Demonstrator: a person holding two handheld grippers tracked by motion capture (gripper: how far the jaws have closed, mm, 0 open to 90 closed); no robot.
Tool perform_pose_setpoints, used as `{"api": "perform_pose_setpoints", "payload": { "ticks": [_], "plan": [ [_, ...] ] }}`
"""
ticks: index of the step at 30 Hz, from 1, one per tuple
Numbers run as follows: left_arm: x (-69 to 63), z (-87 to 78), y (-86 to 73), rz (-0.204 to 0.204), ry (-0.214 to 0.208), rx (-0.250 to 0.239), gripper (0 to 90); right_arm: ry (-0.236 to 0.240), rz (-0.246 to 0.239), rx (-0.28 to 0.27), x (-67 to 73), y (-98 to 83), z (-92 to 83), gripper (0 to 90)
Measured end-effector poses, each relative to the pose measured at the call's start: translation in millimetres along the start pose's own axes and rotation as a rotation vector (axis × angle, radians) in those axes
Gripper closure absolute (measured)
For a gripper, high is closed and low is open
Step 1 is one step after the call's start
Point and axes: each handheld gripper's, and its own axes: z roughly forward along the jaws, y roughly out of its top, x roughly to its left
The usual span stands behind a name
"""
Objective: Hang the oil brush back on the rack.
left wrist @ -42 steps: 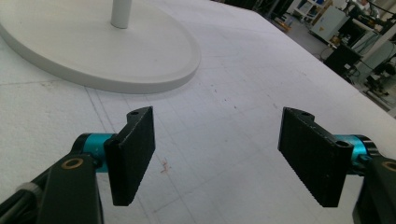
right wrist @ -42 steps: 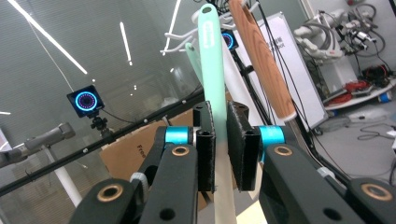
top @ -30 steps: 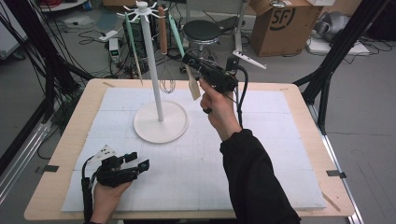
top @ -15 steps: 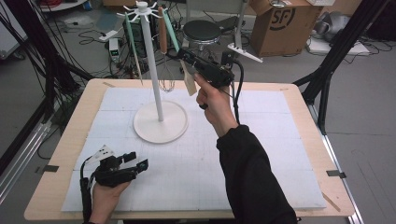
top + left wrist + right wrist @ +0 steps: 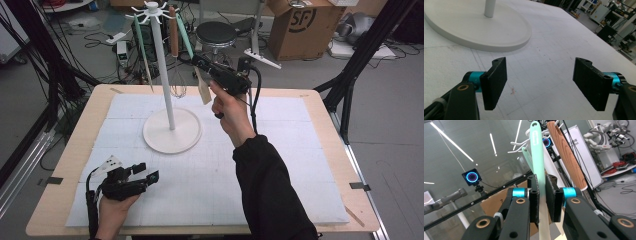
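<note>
**Spatula up at the rack**

It could slip or bump the rack (image 5: 165, 75) if I tug sideways, and the tall rack could tip over.

My right claw (image 5: 541, 195) is shut tight on the mint spatula (image 5: 536, 152), raised near the rack top on the far side. Its handle pokes up past my claw, beside a brown handle (image 5: 566, 152). My left claw (image 5: 541, 82) is open with nothing in it, low over the near left surface (image 5: 554, 37).
</note>
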Motion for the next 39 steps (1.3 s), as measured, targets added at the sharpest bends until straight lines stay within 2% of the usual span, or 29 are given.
{"api": "perform_pose_setpoints", "payload": {
  "ticks": [6,13,25,32,39],
  "plan": [
    [0.2,0.1,0.0,-0.002,0.002,-0.001,28.0,0.011,0.012,0.009,-1.5,-1.0,1.3,82.5],
    [0.3,0.2,-0.1,-0.004,0.002,-0.004,28.0,0.019,0.033,-0.010,-6.7,-0.4,1.4,82.5],
    [0.3,0.3,0.0,-0.002,0.004,-0.001,28.0,0.027,0.048,-0.014,-7.8,1.1,-0.1,82.8],
    [0.4,0.2,-0.1,-0.006,0.005,-0.003,28.1,0.048,0.058,-0.010,-6.4,2.5,4.0,82.8],
    [1.0,-0.9,0.1,-0.008,0.003,-0.006,28.1,0.040,0.063,-0.003,-8.2,0.3,6.1,82.8]
  ]
}}
